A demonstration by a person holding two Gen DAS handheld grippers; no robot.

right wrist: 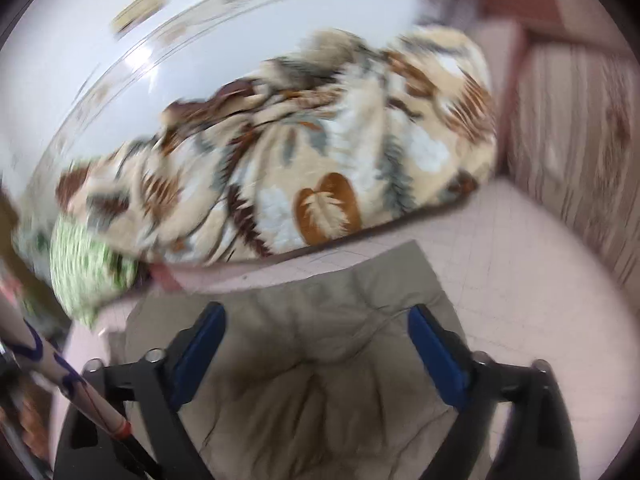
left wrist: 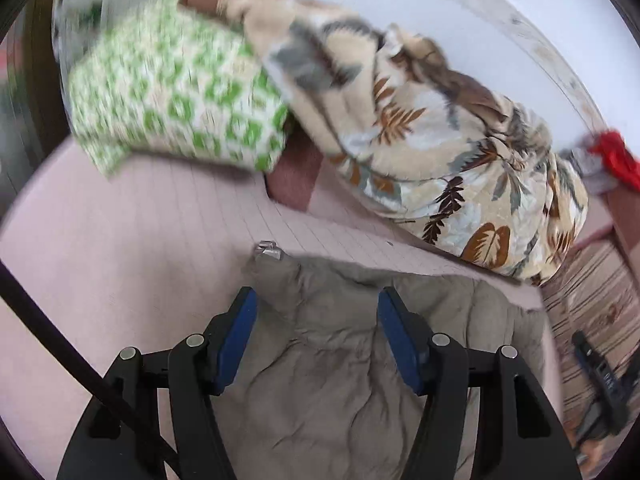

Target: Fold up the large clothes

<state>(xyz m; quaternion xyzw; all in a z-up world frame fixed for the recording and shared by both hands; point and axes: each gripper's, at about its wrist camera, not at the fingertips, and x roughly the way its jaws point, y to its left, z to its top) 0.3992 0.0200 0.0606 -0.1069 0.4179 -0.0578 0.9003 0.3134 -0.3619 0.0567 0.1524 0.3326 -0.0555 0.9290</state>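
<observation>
Rumpled, puffy grey-brown garment [left wrist: 340,360]

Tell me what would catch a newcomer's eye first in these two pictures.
The big leaf-print blanket heaped along the far side of the pink bed, against the white wall, stands out most. Beside it, at the left in the left wrist view, lies a green-and-white pillow. Nearest the cameras, a puffy grey-brown jacket lies on the bed, with the left claw and the right claw both open over it.
</observation>
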